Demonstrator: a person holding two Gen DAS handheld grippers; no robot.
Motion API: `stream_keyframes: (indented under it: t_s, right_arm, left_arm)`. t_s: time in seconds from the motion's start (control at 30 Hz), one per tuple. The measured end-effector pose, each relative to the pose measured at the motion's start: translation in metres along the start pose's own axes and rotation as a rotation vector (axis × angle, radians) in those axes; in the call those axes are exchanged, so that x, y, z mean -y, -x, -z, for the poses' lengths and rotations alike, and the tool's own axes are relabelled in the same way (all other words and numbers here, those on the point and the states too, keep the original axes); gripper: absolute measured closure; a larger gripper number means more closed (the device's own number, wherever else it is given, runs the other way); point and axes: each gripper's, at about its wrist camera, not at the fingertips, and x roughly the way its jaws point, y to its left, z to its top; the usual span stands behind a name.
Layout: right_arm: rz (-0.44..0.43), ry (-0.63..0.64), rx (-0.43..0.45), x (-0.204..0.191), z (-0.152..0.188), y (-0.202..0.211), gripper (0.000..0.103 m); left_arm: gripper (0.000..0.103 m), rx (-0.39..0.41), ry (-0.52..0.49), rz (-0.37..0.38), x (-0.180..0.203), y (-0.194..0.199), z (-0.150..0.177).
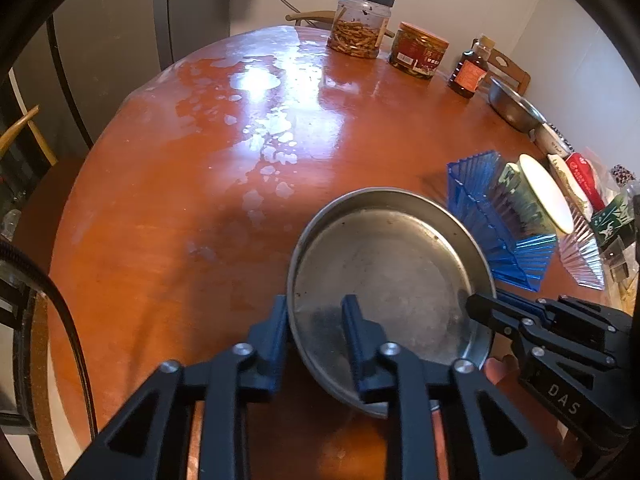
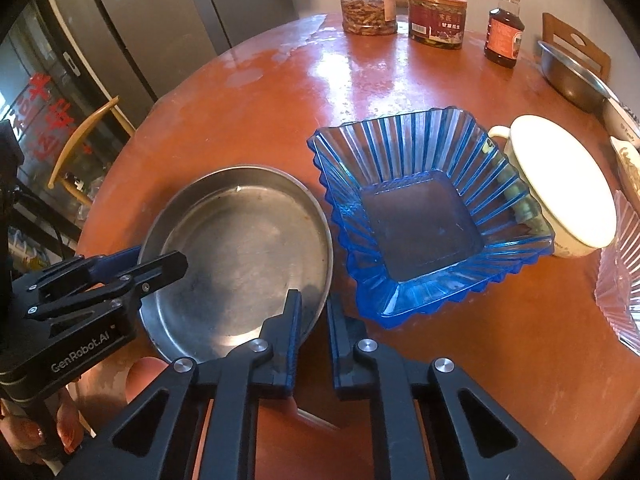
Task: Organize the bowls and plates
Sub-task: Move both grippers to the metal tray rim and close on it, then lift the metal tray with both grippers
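Note:
A round metal plate (image 1: 384, 264) lies on the red-brown table (image 1: 180, 200). My left gripper (image 1: 316, 312) straddles its near-left rim, one finger inside and one outside, with a gap at the rim. My right gripper (image 2: 314, 308) straddles its near-right rim (image 2: 320, 292) the same way. The plate also shows in the right wrist view (image 2: 240, 248). A blue ribbed glass bowl (image 2: 424, 216) stands just right of the plate. A white cup (image 2: 560, 188) leans against the bowl's right side. The left gripper also shows in the right wrist view (image 2: 160, 264).
Two jars (image 2: 368, 0) and a dark bottle (image 2: 504, 24) stand at the table's far edge. A steel basin (image 2: 572, 72) sits far right. A pink ribbed dish (image 2: 620, 280) is at the right edge. Wooden chairs (image 2: 88, 140) stand around the table.

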Motion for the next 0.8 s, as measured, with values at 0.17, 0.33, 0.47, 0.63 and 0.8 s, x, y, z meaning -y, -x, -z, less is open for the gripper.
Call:
stream_keyframes:
  t_s: [0.17, 0.33, 0.47, 0.63, 0.8]
  right_arm:
    - [-0.011, 0.005, 0.016, -0.002, -0.001, 0.003, 0.092]
    - [-0.027, 0.028, 0.035, -0.011, -0.003, 0.009, 0.092]
    - [-0.050, 0.036, 0.057, -0.016, -0.007, 0.016, 0.093]
    - [-0.060, 0.042, 0.096, -0.021, -0.012, 0.023, 0.094]
    - [-0.069, 0.053, 0.151, -0.022, -0.017, 0.034, 0.094]
  left_arm:
    - [0.091, 0.002, 0.033, 0.008, -0.011, 0.004, 0.002]
    - [0.091, 0.047, 0.039, -0.017, -0.015, 0.024, 0.004]
    - [0.091, 0.074, 0.045, -0.035, -0.018, 0.036, 0.001]
    - [0.091, 0.101, 0.041, -0.056, -0.018, 0.046, -0.003]
    - [0.091, 0.119, 0.037, -0.063, -0.016, 0.055, -0.007]
